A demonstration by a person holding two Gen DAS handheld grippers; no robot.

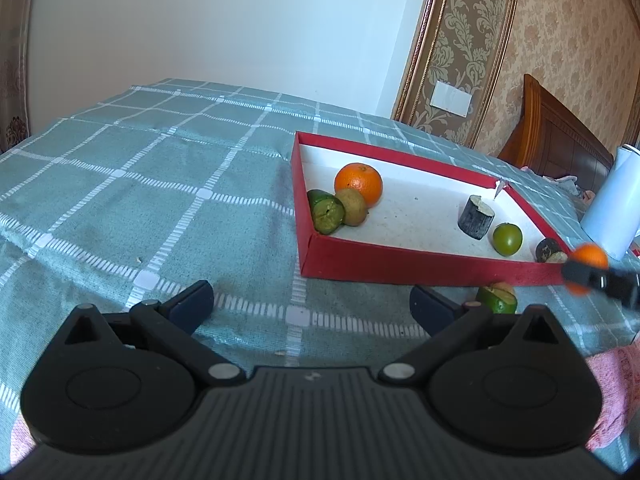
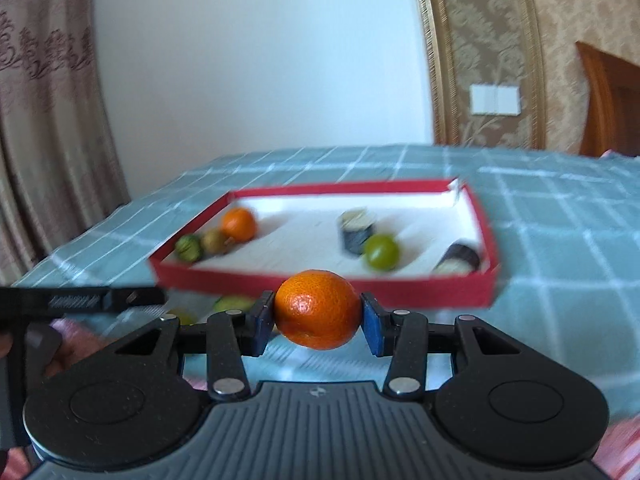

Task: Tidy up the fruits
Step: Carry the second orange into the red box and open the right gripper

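My right gripper (image 2: 318, 320) is shut on a small orange tangerine (image 2: 318, 309), lifted just in front of the red box's near wall (image 2: 320, 286). From the left wrist view the same tangerine (image 1: 588, 257) and the right gripper (image 1: 584, 274) show at the right edge, blurred. The red box (image 1: 400, 264) holds a big orange (image 1: 359, 182), a kiwi (image 1: 352, 206), a cut green fruit (image 1: 326, 212), a round green fruit (image 1: 507, 239) and two dark cut pieces (image 1: 476, 216). My left gripper (image 1: 312, 306) hovers open over the cloth, nothing between its fingers.
A cut green fruit (image 1: 498, 298) lies on the checked teal cloth (image 1: 160, 184) just outside the box's near wall. A white container (image 1: 614, 204) stands at the right beside a wooden headboard (image 1: 560, 136). A pink sleeve (image 1: 616, 392) shows at the lower right.
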